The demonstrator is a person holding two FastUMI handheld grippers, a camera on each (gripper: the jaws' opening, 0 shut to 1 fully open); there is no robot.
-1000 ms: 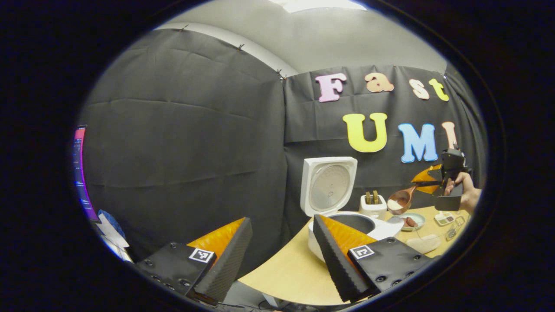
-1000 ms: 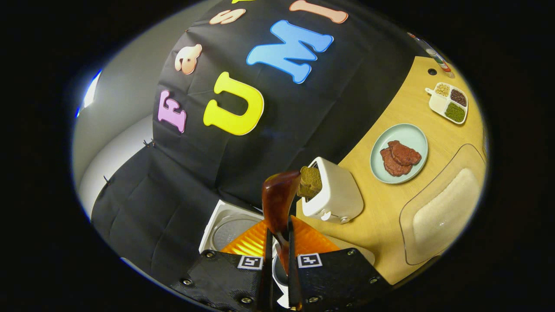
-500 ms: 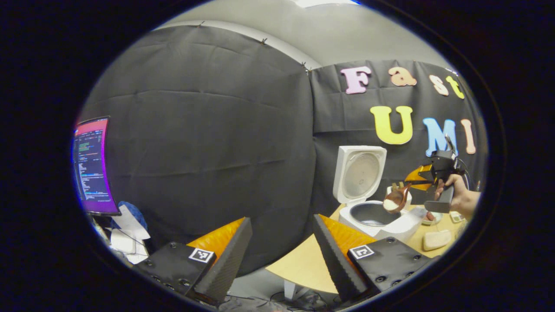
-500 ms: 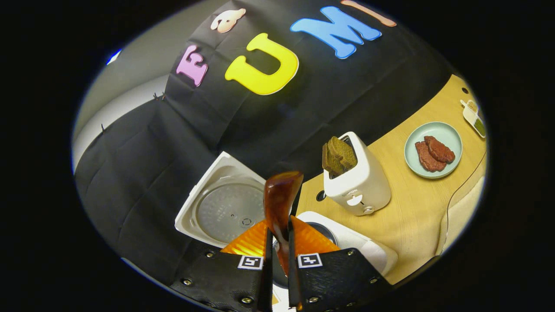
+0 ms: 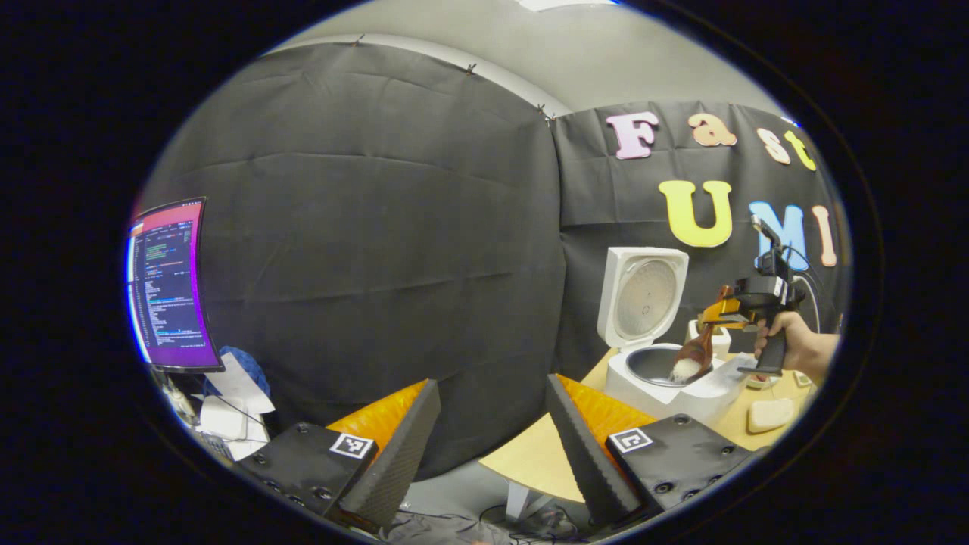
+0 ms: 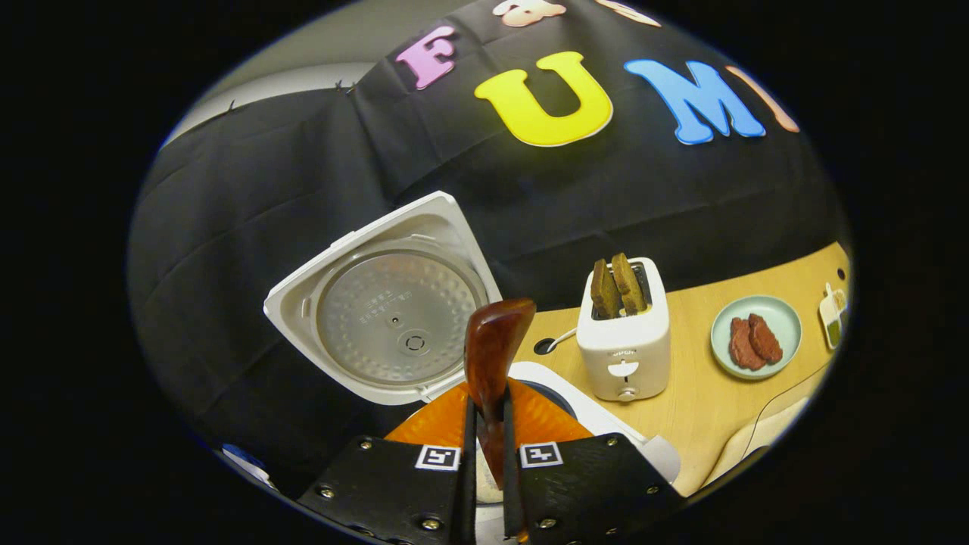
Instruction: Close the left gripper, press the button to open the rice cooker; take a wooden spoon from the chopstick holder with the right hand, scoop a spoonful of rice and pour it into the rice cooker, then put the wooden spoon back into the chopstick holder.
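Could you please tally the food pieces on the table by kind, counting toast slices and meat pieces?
Toast slices in the toaster: 2
Meat pieces on the plate: 2
Total: 4
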